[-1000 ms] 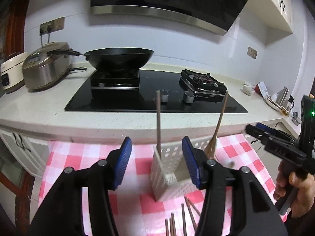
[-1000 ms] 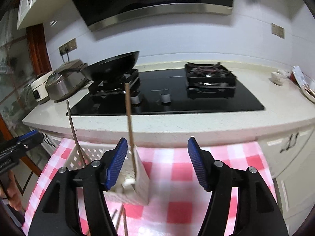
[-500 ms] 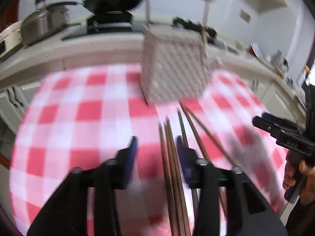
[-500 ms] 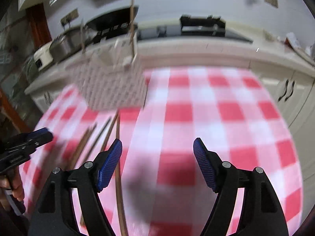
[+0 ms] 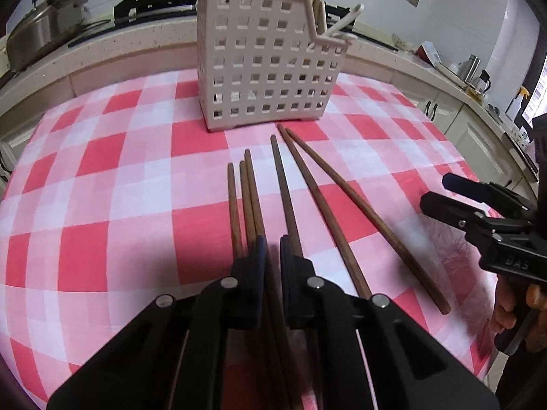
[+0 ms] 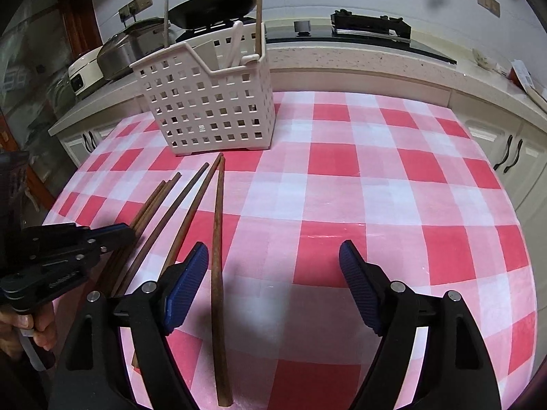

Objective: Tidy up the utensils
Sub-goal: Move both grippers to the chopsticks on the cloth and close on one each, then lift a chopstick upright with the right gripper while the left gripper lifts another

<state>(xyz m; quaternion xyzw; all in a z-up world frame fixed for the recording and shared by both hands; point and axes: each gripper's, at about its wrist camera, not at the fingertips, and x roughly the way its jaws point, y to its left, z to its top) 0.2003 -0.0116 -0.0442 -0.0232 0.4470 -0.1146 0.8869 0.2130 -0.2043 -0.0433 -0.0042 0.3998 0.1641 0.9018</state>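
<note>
1. Gripping low over the worktop (image 5: pixel 102 177), which wears a red and white checked cloth, the left tool (image 5: pixel 271 253) has its jaws narrowed to a slim gap around one brown wooden chopstick (image 5: pixel 254 198). Whether the pads press it firmly cannot be told.
2. Six loose chopsticks lie on the cloth in a fan. Their far tips point at a white perforated utensil basket (image 5: pixel 266 68), which stands upright just beyond them.
3. That basket already holds a few upright sticks and a white utensil.
4. On the other side, the right tool (image 6: pixel 273 266) hovers with jaws wide and empty. One chopstick, the rightmost chopstick (image 6: pixel 217 273), lies just inside its left finger.
5. Risk: the gripped stick touches a neighbouring chopstick (image 5: pixel 248 201), so the closing jaws may catch two together, or drag the neighbour and scatter the fan.
6. Risk: a thin round stick held near one end could pivot or slip out during lifting. That would make aiming it into the basket harder.
7. Risk: the two tools work near each other, so a careless reach could make them collide.
8. Change: a second ago both tools were held high, jaws wide, facing the stove and basket top.
9. Since then both have tipped down toward the cloth, and the left one has narrowed onto the chopsticks.
</note>
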